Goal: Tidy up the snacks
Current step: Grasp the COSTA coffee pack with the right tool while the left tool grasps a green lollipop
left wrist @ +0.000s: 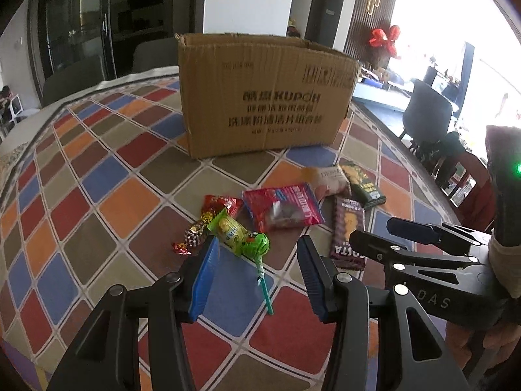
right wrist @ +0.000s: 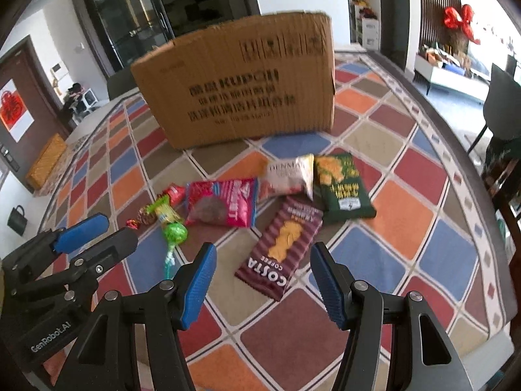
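Several snacks lie on the checked tablecloth in front of a brown cardboard box. A green lollipop and a yellow-green sweet packet lie just beyond my left gripper, which hovers open and empty above them. A maroon Costa biscuit pack lies under and just ahead of my right gripper, also open and empty. A red packet, a white packet, a dark green packet and small wrapped candies lie around them.
The box stands upright at the table's far side, its top open. Dark chairs stand off the table's right edge. In each wrist view the other gripper shows at the side. Bare tablecloth spreads to the left and right of the snacks.
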The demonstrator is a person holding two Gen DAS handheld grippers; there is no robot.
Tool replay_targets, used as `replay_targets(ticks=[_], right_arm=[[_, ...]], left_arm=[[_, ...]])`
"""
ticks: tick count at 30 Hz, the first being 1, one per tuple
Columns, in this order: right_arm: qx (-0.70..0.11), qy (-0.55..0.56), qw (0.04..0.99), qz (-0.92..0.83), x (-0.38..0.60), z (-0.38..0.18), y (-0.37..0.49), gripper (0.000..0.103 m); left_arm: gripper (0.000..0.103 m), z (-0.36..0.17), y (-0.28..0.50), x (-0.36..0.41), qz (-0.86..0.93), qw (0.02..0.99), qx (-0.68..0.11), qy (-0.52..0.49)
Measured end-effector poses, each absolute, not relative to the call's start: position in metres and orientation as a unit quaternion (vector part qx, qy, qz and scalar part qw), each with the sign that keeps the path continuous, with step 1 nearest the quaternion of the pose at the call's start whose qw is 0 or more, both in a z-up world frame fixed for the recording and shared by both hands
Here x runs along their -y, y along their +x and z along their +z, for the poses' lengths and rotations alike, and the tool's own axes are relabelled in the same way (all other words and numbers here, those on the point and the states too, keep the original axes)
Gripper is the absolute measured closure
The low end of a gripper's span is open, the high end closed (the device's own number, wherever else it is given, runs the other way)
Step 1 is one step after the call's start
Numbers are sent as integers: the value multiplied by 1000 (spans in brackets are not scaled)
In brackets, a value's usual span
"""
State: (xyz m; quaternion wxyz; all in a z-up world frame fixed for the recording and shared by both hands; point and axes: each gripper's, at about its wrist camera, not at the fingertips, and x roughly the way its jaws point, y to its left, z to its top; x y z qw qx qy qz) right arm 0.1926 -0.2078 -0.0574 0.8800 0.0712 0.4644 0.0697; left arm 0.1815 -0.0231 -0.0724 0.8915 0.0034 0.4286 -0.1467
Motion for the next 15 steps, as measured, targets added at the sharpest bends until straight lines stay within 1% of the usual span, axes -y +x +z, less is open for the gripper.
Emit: replay_targets(ticks=[4, 15], right_arm=[[-480, 74, 872, 60, 209, -68, 198, 42], [-494, 83, 864, 43, 211, -81, 214, 42]], left_arm=[[55, -85, 189, 23, -151, 883, -445, -3], [56, -103, 204, 29, -153, 876, -457, 1]])
